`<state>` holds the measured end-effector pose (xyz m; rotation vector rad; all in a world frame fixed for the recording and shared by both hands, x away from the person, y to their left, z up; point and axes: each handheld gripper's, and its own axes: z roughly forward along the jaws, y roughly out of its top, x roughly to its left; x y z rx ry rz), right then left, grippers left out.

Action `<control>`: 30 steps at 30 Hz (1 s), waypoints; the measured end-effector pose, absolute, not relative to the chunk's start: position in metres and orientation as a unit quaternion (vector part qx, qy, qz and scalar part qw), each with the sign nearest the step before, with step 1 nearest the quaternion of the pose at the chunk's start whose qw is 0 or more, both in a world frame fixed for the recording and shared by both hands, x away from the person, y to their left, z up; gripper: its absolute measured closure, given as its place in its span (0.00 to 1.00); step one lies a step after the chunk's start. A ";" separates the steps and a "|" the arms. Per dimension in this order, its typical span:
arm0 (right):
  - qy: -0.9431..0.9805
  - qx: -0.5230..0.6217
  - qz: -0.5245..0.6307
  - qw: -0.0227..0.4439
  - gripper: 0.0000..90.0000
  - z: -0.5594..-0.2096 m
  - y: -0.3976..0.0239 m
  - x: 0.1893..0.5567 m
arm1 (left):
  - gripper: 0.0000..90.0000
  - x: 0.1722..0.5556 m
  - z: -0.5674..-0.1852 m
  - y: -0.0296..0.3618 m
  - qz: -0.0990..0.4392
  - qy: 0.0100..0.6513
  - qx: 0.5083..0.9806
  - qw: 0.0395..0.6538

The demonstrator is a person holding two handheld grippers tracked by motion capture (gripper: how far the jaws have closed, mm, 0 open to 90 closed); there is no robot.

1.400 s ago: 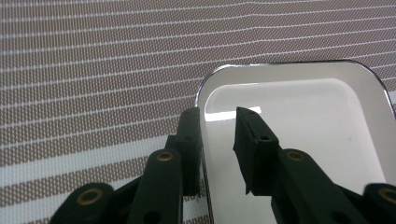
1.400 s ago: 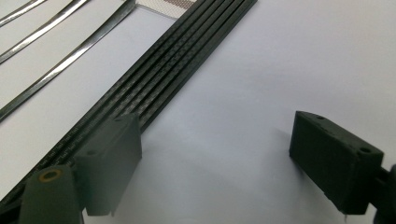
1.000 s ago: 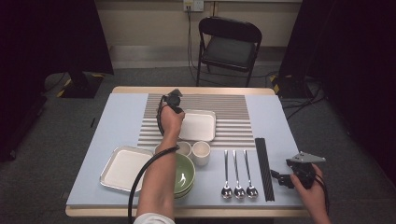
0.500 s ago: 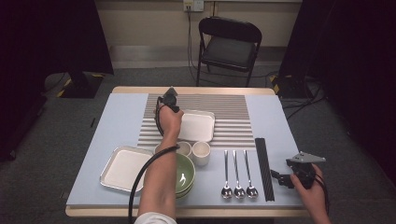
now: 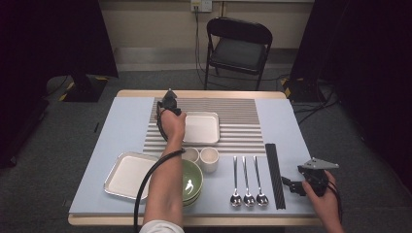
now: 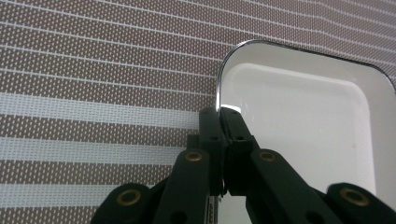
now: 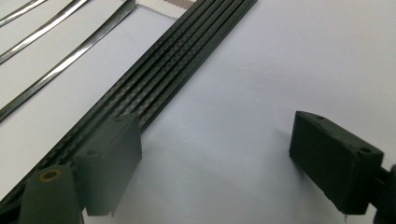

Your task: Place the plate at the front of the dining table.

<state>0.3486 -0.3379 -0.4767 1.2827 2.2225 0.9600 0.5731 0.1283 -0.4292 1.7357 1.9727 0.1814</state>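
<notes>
A small white square plate point(image 5: 201, 128) point(image 6: 303, 126) lies on the striped mat point(image 5: 240, 124) at the table's middle. My left gripper point(image 6: 223, 116) is shut on the plate's left rim, just below its far left corner. The hand that holds it point(image 5: 173, 125) covers that edge in the high view. My right gripper point(image 5: 290, 186) point(image 7: 210, 163) rests low at the front right with its jaws wide apart and nothing between them. It sits just right of a black ribbed strip point(image 5: 274, 174) point(image 7: 154, 79).
A white tray point(image 5: 127, 175) lies at the front left, with stacked green bowls point(image 5: 193, 183) to its right. Two small cups point(image 5: 209, 159) stand behind the bowls. Three spoons point(image 5: 248, 182) lie side by side left of the black strip. A folding chair point(image 5: 238, 48) stands beyond the table.
The left hand has shifted slightly toward the far left beside the plate. The right hand has not moved.
</notes>
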 end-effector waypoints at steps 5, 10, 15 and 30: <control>0.795 0.459 0.343 0.199 0.18 -0.477 -0.338 0.349 | 0.99 0.573 -0.429 0.127 0.070 0.733 0.627 0.252; 0.795 0.459 0.343 0.199 0.18 -0.477 -0.338 0.349 | 0.99 0.573 -0.432 0.129 0.063 0.737 0.624 0.253; 0.795 0.459 0.343 0.200 0.18 -0.477 -0.338 0.349 | 0.98 0.573 -0.433 0.129 0.061 0.739 0.623 0.250; 0.795 0.459 0.343 0.199 0.18 -0.477 -0.338 0.349 | 0.98 0.574 -0.432 0.117 0.059 0.728 0.632 0.260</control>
